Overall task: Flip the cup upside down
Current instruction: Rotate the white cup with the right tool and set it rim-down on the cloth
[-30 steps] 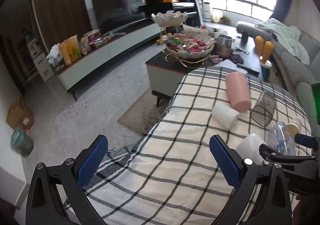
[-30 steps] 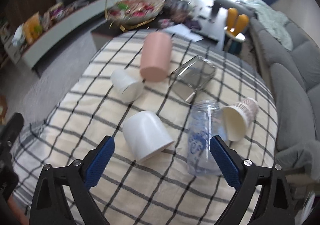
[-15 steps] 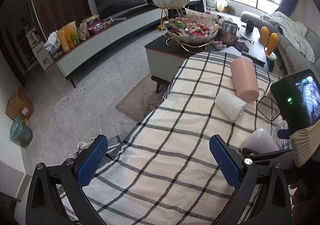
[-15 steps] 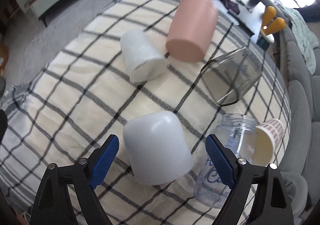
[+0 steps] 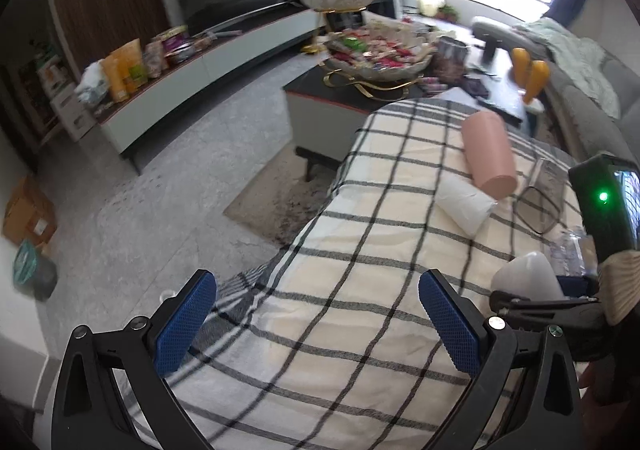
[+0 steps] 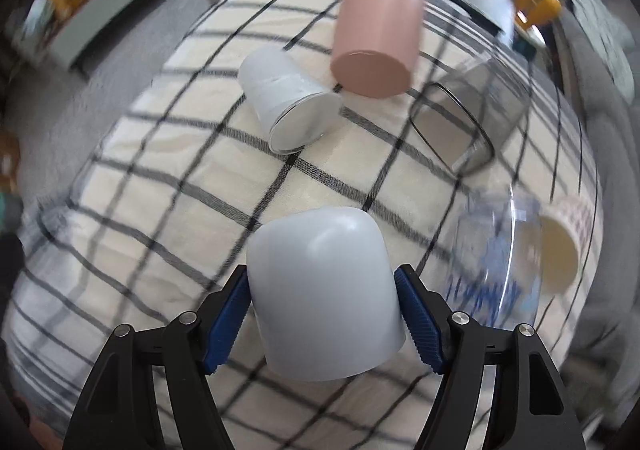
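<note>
A white rounded cup lies on its side on the checked cloth, closed end away from me. My right gripper is shut on it, blue pads on both its sides near the rim. The cup also shows in the left wrist view with the right gripper beside it. My left gripper is open and empty over the near left part of the cloth.
Other cups lie on their sides: a small white one, a pink one, a smoky glass one, a clear printed one, a paper one. A coffee table with a snack bowl stands beyond, a sofa at right.
My right gripper moved forward around the white rounded cup and closed on it. My left gripper stayed open and shifted little.
</note>
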Tool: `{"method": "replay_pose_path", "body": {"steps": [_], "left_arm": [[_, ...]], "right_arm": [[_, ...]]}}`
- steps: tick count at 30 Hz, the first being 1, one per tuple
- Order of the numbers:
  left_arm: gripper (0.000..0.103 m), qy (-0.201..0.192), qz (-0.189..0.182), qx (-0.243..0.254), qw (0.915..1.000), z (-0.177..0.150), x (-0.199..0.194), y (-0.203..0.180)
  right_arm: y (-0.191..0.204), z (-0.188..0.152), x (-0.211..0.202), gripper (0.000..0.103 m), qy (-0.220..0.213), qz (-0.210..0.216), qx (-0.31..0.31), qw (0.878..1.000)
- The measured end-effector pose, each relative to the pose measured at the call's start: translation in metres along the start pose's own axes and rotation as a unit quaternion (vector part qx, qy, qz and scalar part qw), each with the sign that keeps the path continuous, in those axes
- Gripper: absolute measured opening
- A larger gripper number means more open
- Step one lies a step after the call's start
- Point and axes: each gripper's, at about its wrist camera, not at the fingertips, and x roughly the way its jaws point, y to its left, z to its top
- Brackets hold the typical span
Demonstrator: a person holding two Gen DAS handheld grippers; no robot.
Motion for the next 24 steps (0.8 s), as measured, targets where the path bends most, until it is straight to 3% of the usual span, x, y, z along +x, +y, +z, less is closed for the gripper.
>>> {"method": "replay_pose_path", "body": {"steps": [5,10,18,24], "left_arm": [[0.103,-0.017,-0.064,0.056,0.9962,0.009,-0.014,0.018],[0.103,-0.041,-0.087,0.106,0.9897,0.008,-0.034,0.034],[0.103,-0.003,-0.134,0.113,0.9845,-0.01,-0.032,0.061],[0.103,0.017,-0.144,0.11,0.9833,-0.021,-0.023,0.073]], "right_arm": [[-0.007,-0.031,-0.008,0.072,-0.005,0.068,0.145,0.987],[0.007,-0.071,-0.01,0.072,-0.005,0.103,0.225,0.969],[0.02,-0.116,-0.007,0.072,0.009,0.123,0.292,0.949],[0.022,-0.13,-0.006,0.072,-0.014,0.146,0.342,0.928]]}}
